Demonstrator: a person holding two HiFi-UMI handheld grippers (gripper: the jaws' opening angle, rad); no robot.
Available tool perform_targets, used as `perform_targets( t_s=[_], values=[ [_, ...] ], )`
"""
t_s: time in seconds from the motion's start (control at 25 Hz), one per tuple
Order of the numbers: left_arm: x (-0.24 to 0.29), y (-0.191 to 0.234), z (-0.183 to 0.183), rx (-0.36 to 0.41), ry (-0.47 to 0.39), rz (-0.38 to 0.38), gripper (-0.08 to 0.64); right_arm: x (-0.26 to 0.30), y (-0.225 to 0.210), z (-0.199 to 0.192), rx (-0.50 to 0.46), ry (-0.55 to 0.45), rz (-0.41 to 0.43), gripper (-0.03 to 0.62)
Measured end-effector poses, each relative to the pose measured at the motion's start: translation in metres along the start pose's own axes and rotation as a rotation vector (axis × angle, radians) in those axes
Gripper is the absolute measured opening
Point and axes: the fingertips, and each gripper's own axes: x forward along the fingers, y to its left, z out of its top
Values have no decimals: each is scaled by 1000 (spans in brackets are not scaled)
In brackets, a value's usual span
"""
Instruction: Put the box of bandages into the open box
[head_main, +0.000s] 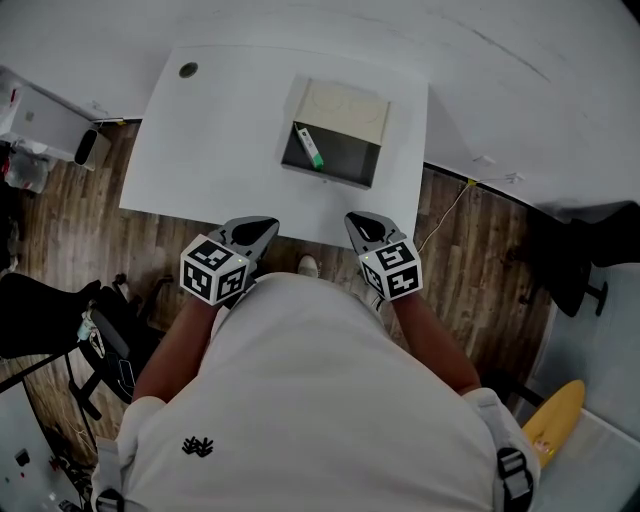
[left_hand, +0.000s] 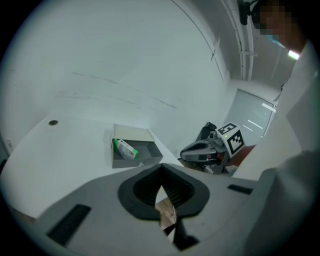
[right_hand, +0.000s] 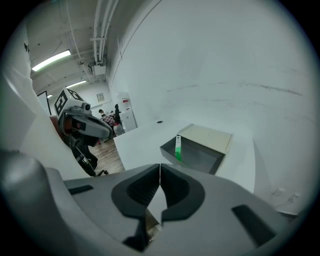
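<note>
Seeing bandage box (head_main: 309, 146) inside open box (head_main: 331, 177) at 12 o'clock, I held left tongs (head_main: 264, 229), right tongs (head_main: 358, 222) closed, empty; right nearer.

White desk (head_main: 230, 140) is standing on a wood-plank floor (head_main: 470, 260). Two things are sitting on top: a small dark round cap (head_main: 188, 70) by the far left corner, and an open box (head_main: 330, 177), grey with a pale lid folding back toward the far edge, resting right of centre, nearer the right edge.
</note>
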Motion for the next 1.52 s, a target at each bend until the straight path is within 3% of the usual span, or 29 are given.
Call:
perform_targets(
  t_s=[1.52],
  values=[
    [9,-25,-7,27,3,3,6,-34,13,0,-10,-75,40,6]
  ],
)
